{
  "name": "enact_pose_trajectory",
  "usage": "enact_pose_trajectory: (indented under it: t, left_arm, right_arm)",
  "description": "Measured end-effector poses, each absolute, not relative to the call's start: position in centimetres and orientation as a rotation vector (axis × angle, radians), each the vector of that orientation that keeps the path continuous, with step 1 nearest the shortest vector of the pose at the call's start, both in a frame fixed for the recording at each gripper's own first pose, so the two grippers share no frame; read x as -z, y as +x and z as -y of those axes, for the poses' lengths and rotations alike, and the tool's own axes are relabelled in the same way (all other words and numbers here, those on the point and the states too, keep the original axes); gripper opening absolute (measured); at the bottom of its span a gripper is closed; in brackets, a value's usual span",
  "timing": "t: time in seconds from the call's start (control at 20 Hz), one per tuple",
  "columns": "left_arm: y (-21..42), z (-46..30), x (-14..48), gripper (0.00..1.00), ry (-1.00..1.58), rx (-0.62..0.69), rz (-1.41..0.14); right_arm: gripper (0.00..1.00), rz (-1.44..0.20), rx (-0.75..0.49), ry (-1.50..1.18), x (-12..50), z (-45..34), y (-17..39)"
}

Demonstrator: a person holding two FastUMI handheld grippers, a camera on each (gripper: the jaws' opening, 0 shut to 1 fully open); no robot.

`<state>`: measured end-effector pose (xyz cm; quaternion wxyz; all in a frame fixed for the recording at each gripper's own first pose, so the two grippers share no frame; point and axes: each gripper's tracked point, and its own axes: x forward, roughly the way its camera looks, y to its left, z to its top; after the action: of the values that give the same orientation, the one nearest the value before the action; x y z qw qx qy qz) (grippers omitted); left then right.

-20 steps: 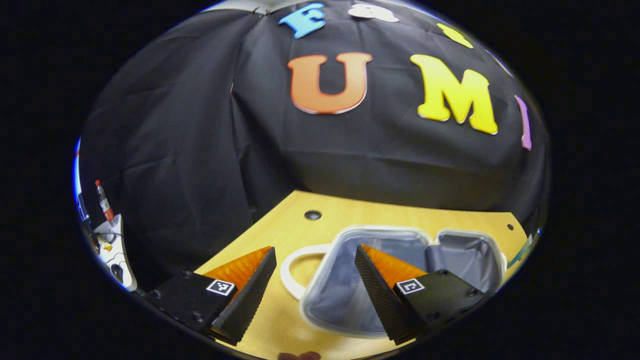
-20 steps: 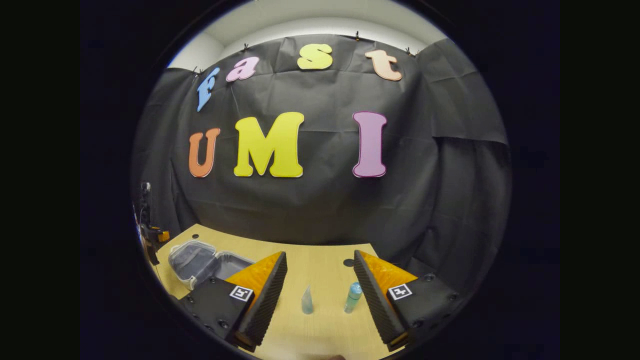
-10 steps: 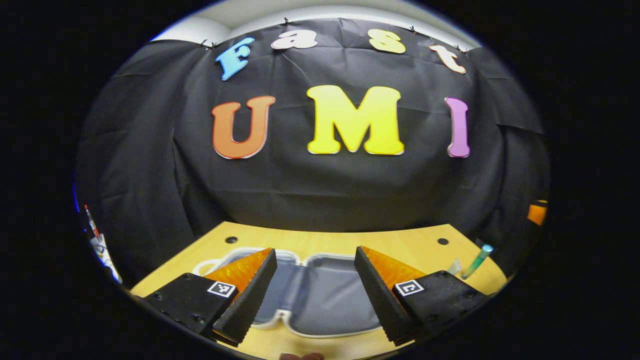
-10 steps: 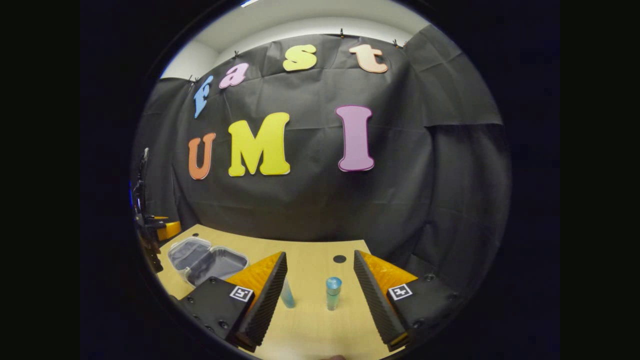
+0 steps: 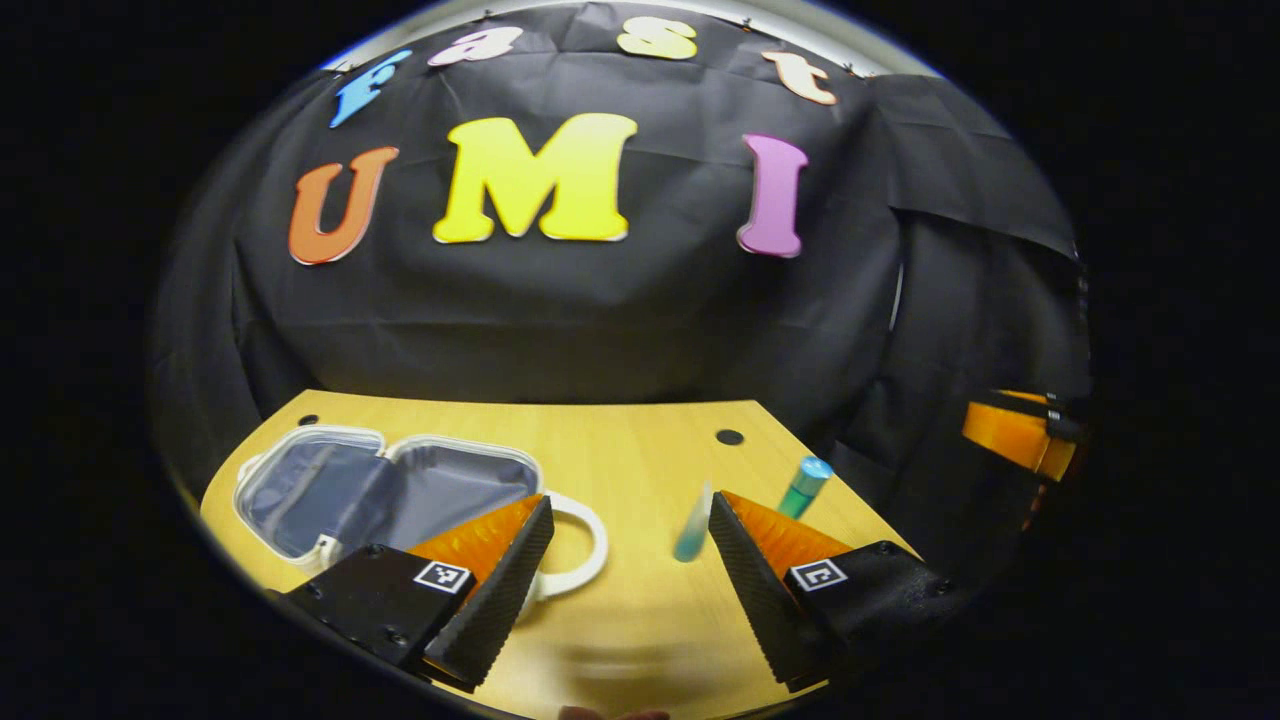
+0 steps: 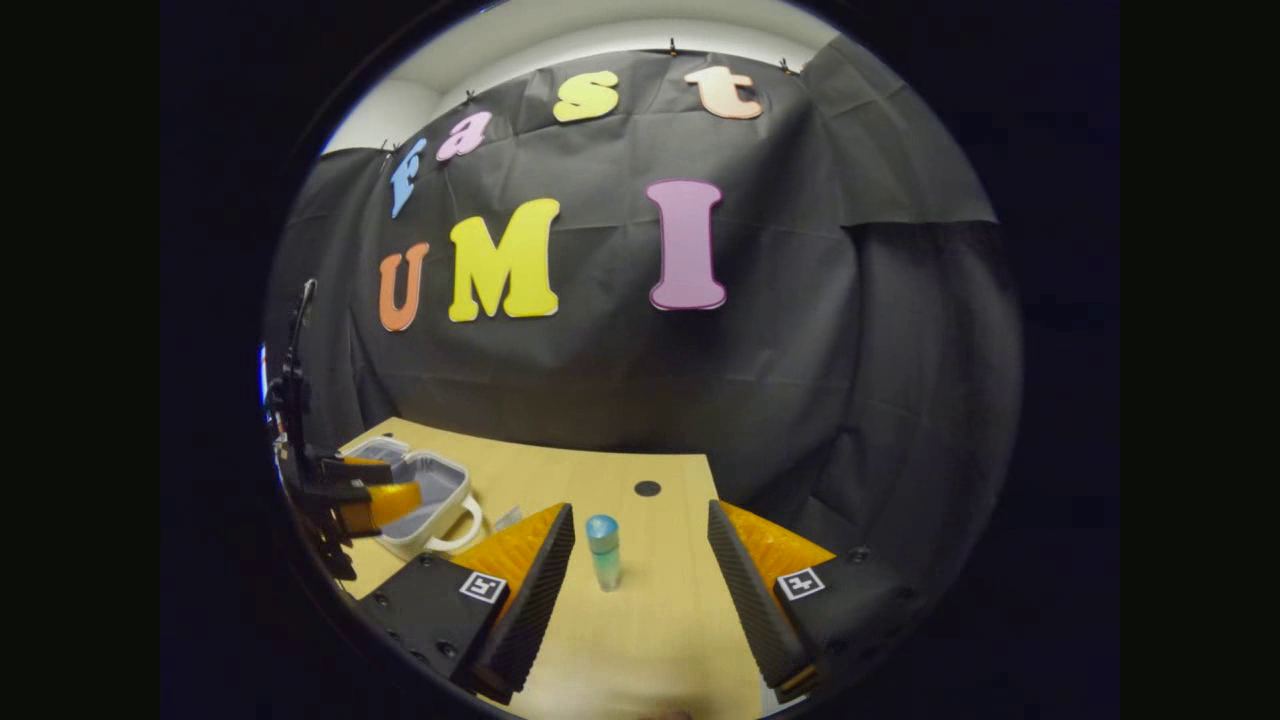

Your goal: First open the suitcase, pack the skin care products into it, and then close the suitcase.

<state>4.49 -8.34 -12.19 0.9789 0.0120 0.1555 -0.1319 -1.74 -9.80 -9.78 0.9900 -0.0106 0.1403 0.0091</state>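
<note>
The small suitcase (image 5: pixel 380 485) lies open on the wooden table, white-rimmed with grey lining, its handle loop toward the table's middle. It also sits at the left as the suitcase (image 6: pixel 430 485). A clear bluish tube (image 5: pixel 692 527) and a green bottle with a blue cap (image 5: pixel 803 487) stand right of it. My left gripper (image 5: pixel 630 500) is open above the table, with the tube just off its right finger. My right gripper (image 6: pixel 640 510) is open, and the bottle (image 6: pixel 603 552) stands upright beyond the gap between its fingers. The left gripper (image 6: pixel 395 482) hovers by the suitcase.
The light wooden table (image 6: pixel 660 620) has a cable hole (image 6: pixel 647 488) near its back edge. Black cloth walls close the back and the right. The right gripper (image 5: pixel 1012 436) hangs off the table's right edge. Bare tabletop lies between suitcase and bottle.
My left gripper has swung right: the suitcase slid to the left of its view and the tube and bottle came in. My right gripper turned left, centring the bottle between its fingers.
</note>
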Motion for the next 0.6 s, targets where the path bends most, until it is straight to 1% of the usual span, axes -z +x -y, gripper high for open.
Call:
enact_pose_trajectory:
  t: [0.2, 0.35, 0.6]
  left_arm:
    - [6.1, 13.1, 16.5, 1.00, 0.072, 0.339, -0.357]
    - [8.8, 14.5, 20.8, 1.00, 0.089, 0.331, -0.396]
    - [12.5, 14.2, 25.4, 1.00, 0.042, 0.304, -0.468]
  right_arm:
    - [0.80, -0.319, 0.011, -0.048, 10.7, 13.3, -2.5]
    - [0.80, -0.343, 0.053, -0.024, 11.0, 15.4, -2.6]
    - [0.79, -0.392, 0.095, -0.007, 12.4, 16.8, -3.3]
